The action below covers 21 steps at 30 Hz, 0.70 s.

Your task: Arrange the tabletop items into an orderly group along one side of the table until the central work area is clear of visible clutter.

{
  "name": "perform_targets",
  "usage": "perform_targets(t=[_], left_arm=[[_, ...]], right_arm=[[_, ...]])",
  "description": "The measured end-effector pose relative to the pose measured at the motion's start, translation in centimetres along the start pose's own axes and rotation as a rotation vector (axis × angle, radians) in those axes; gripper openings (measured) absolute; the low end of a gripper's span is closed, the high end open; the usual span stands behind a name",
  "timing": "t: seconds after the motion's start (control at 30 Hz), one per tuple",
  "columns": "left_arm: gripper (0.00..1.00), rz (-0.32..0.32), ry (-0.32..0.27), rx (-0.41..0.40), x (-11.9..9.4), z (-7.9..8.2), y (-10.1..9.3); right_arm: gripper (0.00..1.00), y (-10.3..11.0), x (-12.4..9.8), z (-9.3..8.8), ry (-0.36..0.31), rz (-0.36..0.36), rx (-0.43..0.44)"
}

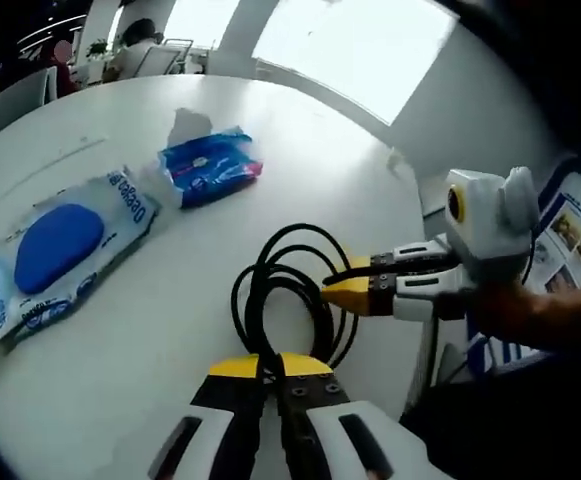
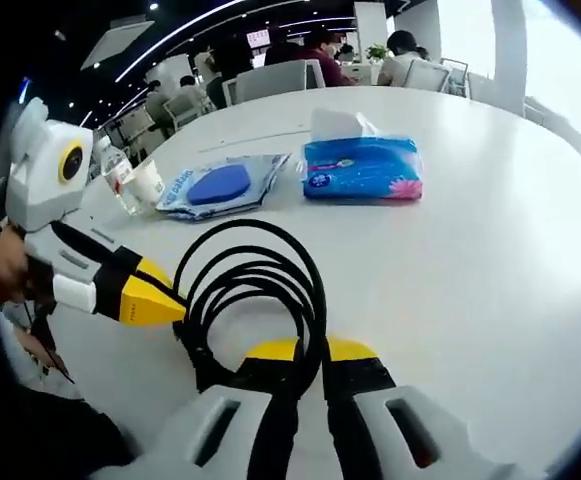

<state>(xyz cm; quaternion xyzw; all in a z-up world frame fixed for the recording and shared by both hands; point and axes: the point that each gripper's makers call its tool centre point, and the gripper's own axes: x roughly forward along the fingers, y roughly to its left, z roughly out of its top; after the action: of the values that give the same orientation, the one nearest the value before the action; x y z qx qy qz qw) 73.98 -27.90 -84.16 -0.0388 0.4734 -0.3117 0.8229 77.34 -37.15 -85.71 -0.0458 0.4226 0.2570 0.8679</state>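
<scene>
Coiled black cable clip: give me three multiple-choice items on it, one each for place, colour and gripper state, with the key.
1. Where does the black cable lie?
A. on the white table
B. on a chair
C. inside the tissue pack

2. What colour is the tissue pack?
A. red
B. blue
C. green

3. How is the left gripper set?
A. wide open above the table
B. shut on the cable
C. shut on the bottle

Key: 1 A, the coil rests on the white table. 2 B, its wrapper is blue, with a white tissue sticking up. 3 B, its yellow-tipped jaws pinch a strand; the right gripper clamps the coil likewise.
</scene>
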Motion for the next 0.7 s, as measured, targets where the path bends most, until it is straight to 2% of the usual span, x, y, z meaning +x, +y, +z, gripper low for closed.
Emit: perform_targets(t=[0.1, 0.27, 0.43, 0.7], left_arm=[[0.01, -0.005, -0.013, -0.016, -0.4, 0.3, -0.1], [0.01, -0.014, -0.041, -0.028, -0.8, 1.0, -0.2], [0.01, -0.015, -0.068, -0.017, -1.5, 2.3, -0.2], [0.01, -0.011, -0.099, -0.014, -1.9, 4.1, 0.5]], right_arm=[[0.02, 0.0, -0.4, 0.6, -0.003, 0.000, 0.010], [0.00, 0.0, -0.9, 2.0, -0.046, -0.007, 0.015], [0.00, -0.1, -1.6, 3.8, -0.107, -0.017, 0.021], [0.00, -0.4, -1.6, 5.9, -0.143, -0.017, 0.006]])
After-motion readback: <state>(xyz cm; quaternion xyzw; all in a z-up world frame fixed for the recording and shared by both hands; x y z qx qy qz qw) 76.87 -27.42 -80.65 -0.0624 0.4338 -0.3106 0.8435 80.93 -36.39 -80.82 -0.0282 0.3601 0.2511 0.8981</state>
